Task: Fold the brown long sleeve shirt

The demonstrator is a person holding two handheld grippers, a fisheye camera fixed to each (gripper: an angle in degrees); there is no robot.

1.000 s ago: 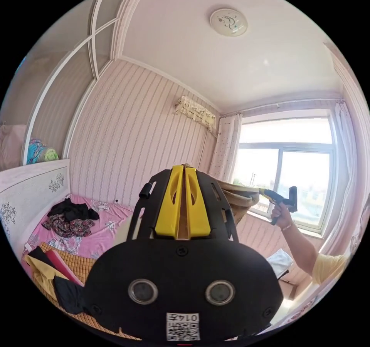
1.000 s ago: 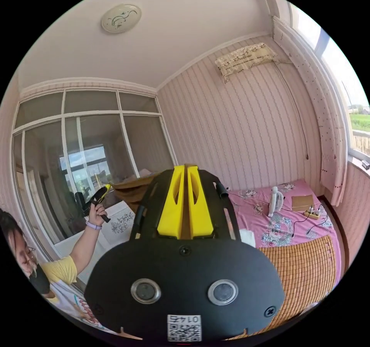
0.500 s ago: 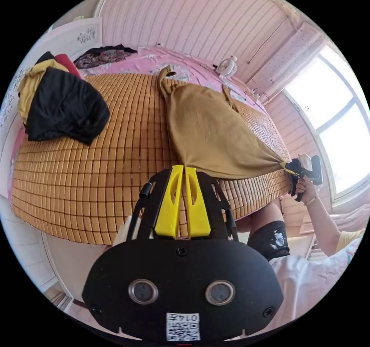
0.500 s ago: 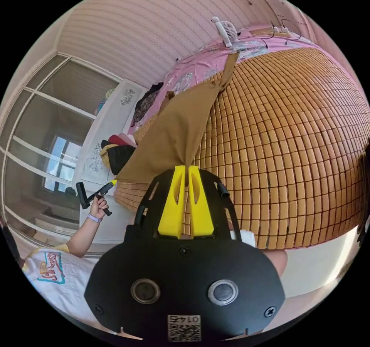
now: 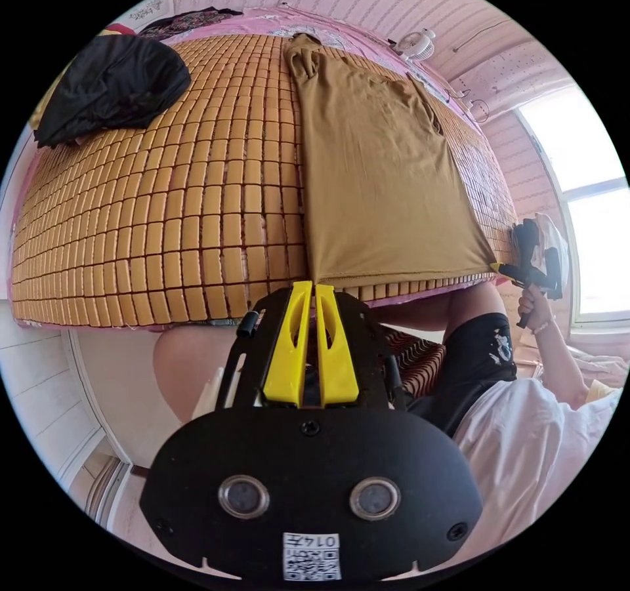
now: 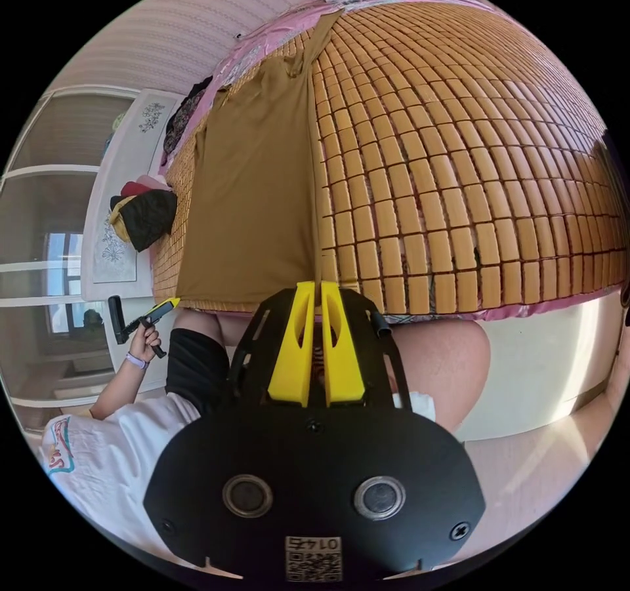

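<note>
Bamboo matting [image 5: 164,210] covers the bed, with pink sheet at its far edge and striped pink wallpaper beyond. Going left to right in my left gripper view: a heap of dark clothes [image 5: 108,86] sits at the mat's far left corner, well apart from the work; then the brown long sleeve shirt [image 5: 380,178] lies spread flat down the mat, hem toward me at the near edge of the bed; then my right gripper [image 5: 502,268] holds the hem's right corner. My left gripper [image 5: 314,286] has its yellow fingers [image 5: 289,342] pressed together right at the hem's left corner; I judge they are pinching the cloth, though the nip itself is hidden at the tips.

In my right gripper view the left gripper [image 6: 172,302] sits at the hem's far corner, the shirt [image 6: 252,184] runs away up the mat [image 6: 459,158], and my own fingers [image 6: 341,348] are closed at the near corner of the hem, the cloth edge meeting their tips.

As I judge it, only the laying-out is done: the body is smooth and square. The sleeves look bunched up near the collar end, a small fan [image 5: 415,43] beyond them. Every fold is left: sleeves in, sides over, then hem up toward the collar.
</note>
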